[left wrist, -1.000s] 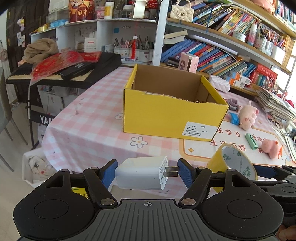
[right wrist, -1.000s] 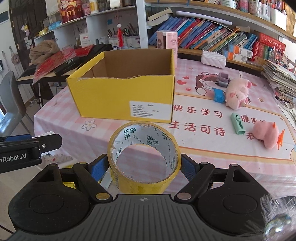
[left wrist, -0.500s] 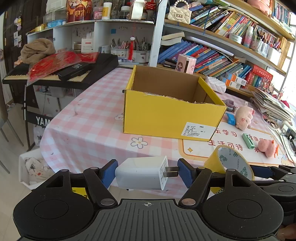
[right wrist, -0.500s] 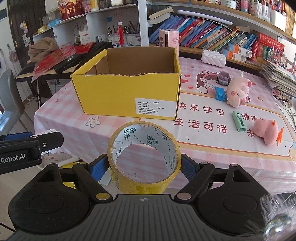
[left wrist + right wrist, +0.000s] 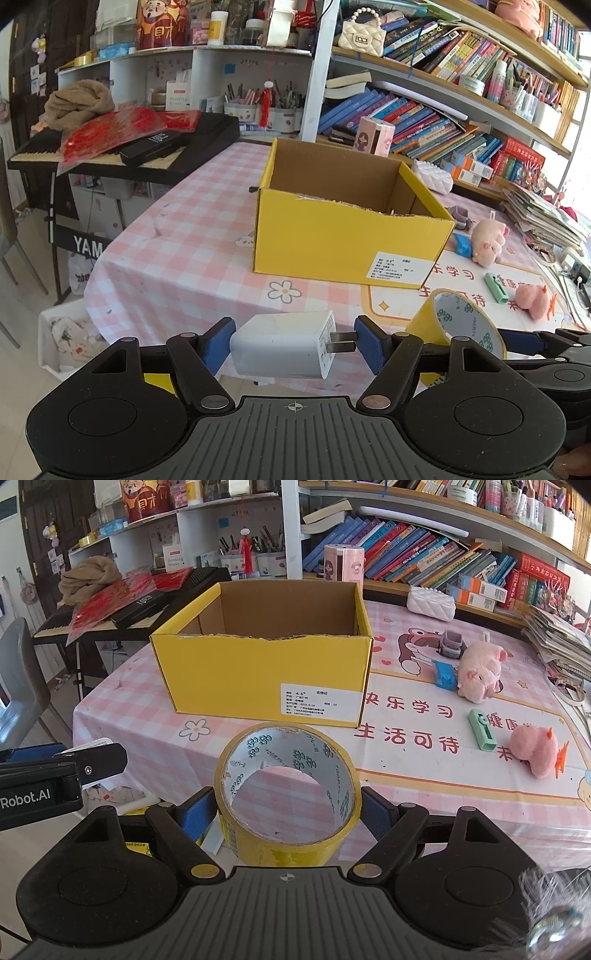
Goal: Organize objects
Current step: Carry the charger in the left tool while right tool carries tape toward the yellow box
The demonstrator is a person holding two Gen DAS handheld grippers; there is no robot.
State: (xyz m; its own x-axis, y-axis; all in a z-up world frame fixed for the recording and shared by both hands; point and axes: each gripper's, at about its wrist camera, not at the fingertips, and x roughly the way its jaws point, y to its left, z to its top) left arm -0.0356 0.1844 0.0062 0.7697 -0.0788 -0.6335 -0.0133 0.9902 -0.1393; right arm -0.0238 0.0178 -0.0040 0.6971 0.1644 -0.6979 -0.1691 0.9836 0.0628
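Note:
My left gripper (image 5: pixel 293 345) is shut on a white plug charger (image 5: pixel 282 345), held sideways with its prongs to the right, in front of the table's near edge. My right gripper (image 5: pixel 288 812) is shut on a yellow tape roll (image 5: pixel 288 794), which also shows in the left wrist view (image 5: pixel 456 325). An open yellow cardboard box (image 5: pixel 347 240) stands on the pink checked tablecloth ahead; it shows in the right wrist view (image 5: pixel 266 675) too. Its inside looks empty as far as visible.
Right of the box lie two pink plush pigs (image 5: pixel 478 672) (image 5: pixel 533 749), a green stapler-like item (image 5: pixel 482 729), a blue item (image 5: pixel 445 675) and a white pouch (image 5: pixel 430 603). Bookshelves stand behind. A keyboard piano (image 5: pixel 122 147) stands to the left. A grey chair (image 5: pixel 18 679) is at far left.
Both grippers have drawn back and risen slightly with their objects, so the box looks a little farther away. Neither grip has changed.

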